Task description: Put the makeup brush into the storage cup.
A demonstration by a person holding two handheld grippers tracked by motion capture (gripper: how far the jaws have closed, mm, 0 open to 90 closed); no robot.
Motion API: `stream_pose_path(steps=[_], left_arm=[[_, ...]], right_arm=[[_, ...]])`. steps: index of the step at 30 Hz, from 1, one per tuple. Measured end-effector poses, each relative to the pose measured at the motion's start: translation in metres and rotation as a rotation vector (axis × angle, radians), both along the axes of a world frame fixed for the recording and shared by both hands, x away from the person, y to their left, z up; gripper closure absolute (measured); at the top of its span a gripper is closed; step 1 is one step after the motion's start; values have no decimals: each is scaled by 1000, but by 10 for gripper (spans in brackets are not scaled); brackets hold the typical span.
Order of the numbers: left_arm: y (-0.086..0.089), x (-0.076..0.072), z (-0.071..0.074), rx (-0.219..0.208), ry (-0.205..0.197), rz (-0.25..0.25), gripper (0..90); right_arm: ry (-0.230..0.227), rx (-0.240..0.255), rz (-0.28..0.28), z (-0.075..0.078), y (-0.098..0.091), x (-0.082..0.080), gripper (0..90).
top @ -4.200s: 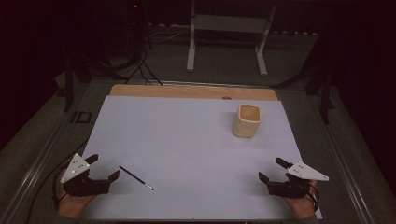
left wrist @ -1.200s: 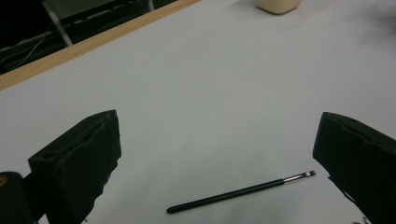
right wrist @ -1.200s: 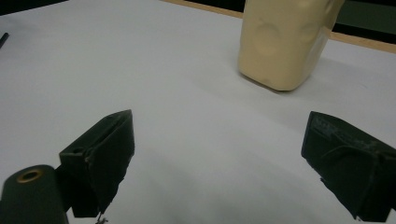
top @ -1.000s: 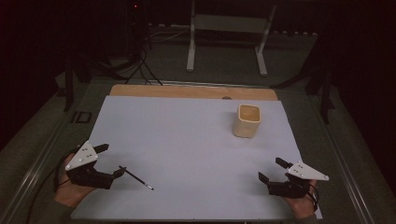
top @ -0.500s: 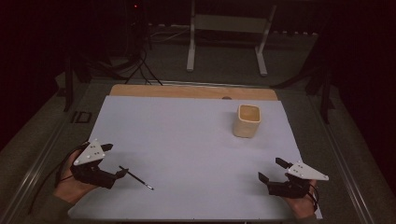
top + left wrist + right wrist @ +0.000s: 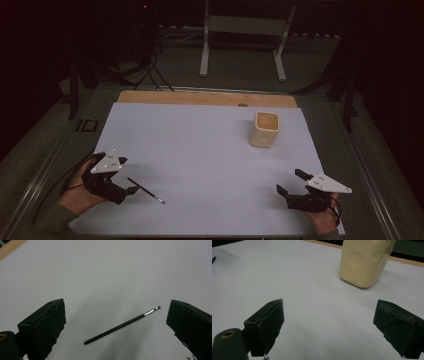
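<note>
Reaching for a thin black brush [image 6: 122,325], the left gripper [image 6: 131,190] is hovering low w/ fingers [image 6: 41,326] spread wide; the brush is lying flat on the white bench [image 6: 200,150], between the fingers, touching neither. Right gripper [image 6: 289,182] is idling, fingers wide, a cream cup [image 6: 363,261] well ahead of them. Step looks like approach; next move prob. calls for lowering & closing on the handle.

table [image 6: 150,97]: white sheet [image 6: 210,150] | on sheet: brush [image 6: 145,190], beige cup [image 6: 264,129]
</note>
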State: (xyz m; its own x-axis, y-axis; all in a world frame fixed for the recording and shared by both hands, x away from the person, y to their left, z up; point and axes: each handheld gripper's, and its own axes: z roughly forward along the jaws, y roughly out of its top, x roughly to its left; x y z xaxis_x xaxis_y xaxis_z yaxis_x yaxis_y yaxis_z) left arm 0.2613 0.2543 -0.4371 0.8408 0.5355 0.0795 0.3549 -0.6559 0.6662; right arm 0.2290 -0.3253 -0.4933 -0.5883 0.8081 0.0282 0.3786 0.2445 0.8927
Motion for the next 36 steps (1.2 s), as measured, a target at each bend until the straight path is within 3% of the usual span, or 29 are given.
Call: stream_pose_path(steps=[4, 10, 17, 28, 36], left_arm=[[-4, 2, -2, 16, 26, -30, 36], [-13, 9, -8, 88, 107, -77, 44], [-18, 10, -8, 136, 153, -106, 53], [-20, 13, -12, 164, 150, -106, 55], [-28, 19, -23, 205, 173, -119, 55]], right_arm=[[0, 1, 1, 0, 0, 0, 95], [1, 0, 2, 0, 0, 0, 95], [1, -1, 2, 0, 0, 0, 95], [3, -2, 5, 0, 0, 0, 95], [5, -4, 7, 0, 0, 0, 95]])
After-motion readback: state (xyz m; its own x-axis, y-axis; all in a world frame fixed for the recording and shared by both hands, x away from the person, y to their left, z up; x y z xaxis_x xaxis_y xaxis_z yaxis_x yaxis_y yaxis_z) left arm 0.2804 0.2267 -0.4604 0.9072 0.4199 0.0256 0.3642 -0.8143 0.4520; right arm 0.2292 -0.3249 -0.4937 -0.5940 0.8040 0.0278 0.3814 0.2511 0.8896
